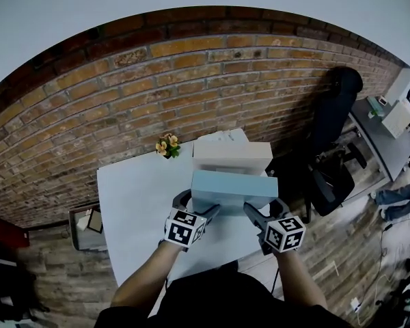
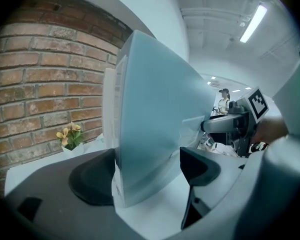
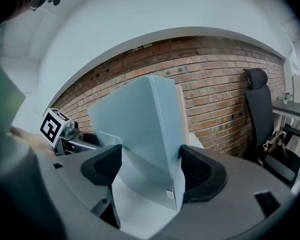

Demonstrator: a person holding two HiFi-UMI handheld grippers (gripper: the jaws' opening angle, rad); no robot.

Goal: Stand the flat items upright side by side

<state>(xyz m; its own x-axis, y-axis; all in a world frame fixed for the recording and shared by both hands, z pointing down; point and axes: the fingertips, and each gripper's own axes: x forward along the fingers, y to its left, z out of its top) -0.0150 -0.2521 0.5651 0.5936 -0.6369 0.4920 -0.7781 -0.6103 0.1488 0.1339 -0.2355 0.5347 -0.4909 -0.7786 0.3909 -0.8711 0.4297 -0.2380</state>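
A light blue flat box (image 1: 234, 190) stands upright on its long edge over the white table (image 1: 137, 210). My two grippers hold it by its ends. The left gripper (image 1: 198, 207) is shut on its left end, and in the left gripper view the box (image 2: 150, 124) fills the gap between the pads. At the right end, the right gripper (image 1: 263, 214) is shut on the box (image 3: 145, 129), with both pads against its faces. Just behind it, toward the wall, a white flat box (image 1: 232, 156) stands upright and nearly parallel. It shows only as a sliver, white box (image 2: 109, 109) and white box (image 3: 180, 109), in the gripper views.
A small pot of yellow flowers (image 1: 168, 145) sits at the table's far edge by the brick wall (image 1: 123, 94). A black office chair (image 1: 331, 142) stands right of the table. An open carton (image 1: 89, 225) lies on the floor to the left.
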